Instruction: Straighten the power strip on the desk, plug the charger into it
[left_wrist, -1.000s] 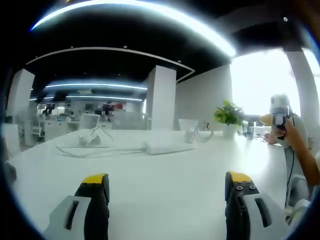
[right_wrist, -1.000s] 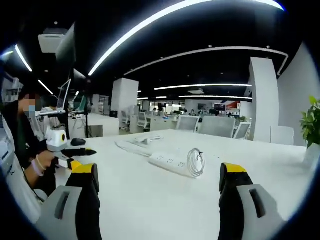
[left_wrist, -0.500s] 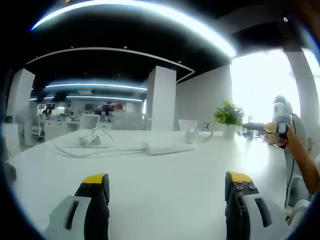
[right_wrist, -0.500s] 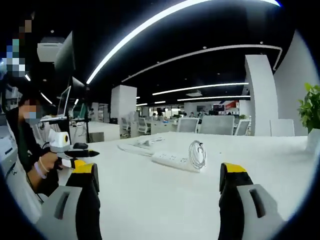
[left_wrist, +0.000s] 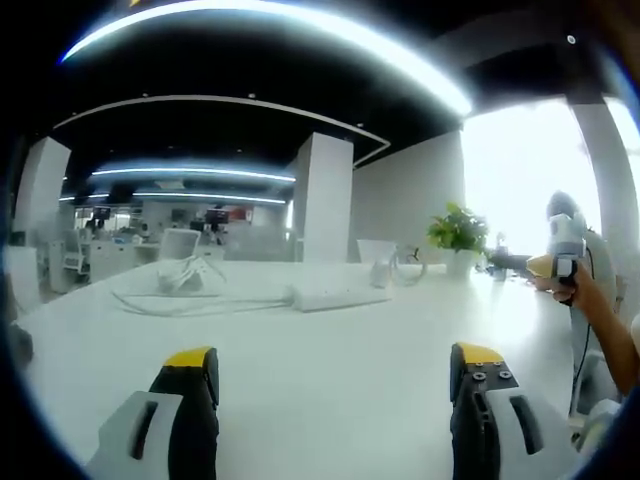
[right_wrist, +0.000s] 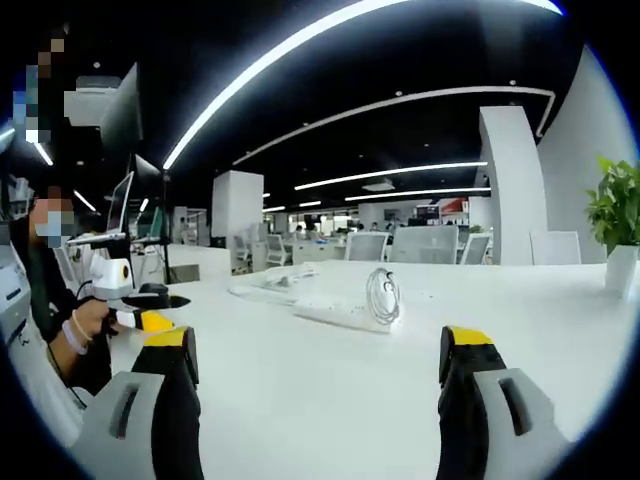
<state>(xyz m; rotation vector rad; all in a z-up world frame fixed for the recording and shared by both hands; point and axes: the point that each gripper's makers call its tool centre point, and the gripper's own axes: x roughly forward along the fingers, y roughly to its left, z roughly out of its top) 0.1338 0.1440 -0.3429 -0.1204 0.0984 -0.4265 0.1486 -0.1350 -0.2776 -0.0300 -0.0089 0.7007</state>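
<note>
Left gripper (left_wrist: 332, 375): jaws spread, nothing between, low over the desk (left_wrist: 330, 340).
Right gripper (right_wrist: 314, 372): jaws spread, nothing between; also seen at 3 o'clock in the left gripper view, held in a hand (left_wrist: 575, 285).
Strip (right_wrist: 335, 314): flat on the desk, well ahead at 12 o'clock in the right gripper view.
Coiled cable (right_wrist: 381, 296): upright on the strip's right end.
Charger: cannot tell which item.
Plant (right_wrist: 612, 215): at 3 o'clock in the right gripper view.

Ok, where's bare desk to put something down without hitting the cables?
The near desk is bare, from both grippers' jaws up to the power strip. Crowded beyond it: the loose white cable lies on one side of the strip, the coiled cable on the other, near the potted plant.
</note>
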